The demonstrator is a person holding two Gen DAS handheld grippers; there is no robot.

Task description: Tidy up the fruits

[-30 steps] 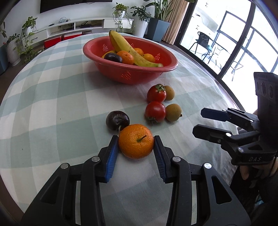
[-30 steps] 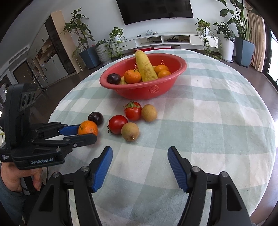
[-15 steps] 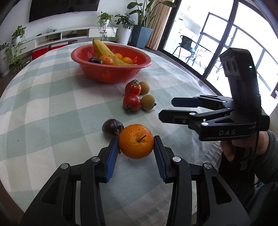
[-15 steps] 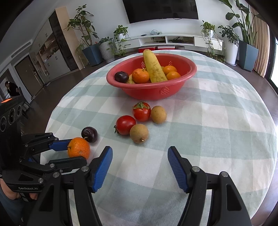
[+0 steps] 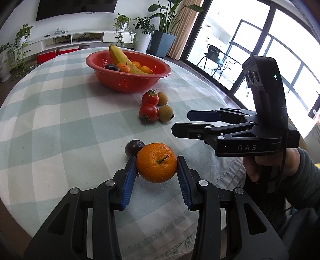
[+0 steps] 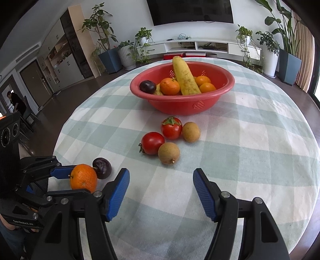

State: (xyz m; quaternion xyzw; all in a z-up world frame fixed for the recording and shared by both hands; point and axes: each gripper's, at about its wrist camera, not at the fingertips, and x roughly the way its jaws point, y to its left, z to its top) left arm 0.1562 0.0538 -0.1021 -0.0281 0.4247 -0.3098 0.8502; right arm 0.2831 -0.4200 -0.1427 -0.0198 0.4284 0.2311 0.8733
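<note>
While the left gripper (image 5: 157, 173) clamps an orange (image 5: 157, 162) — plum (image 5: 133, 147) touching it — the right gripper (image 6: 161, 192) (open) holds nothing.

A home living room: wall television (image 6: 192, 10), low media shelf (image 6: 202, 47), potted plants (image 6: 100, 40), checked tablecloth (image 6: 250, 140).
</note>
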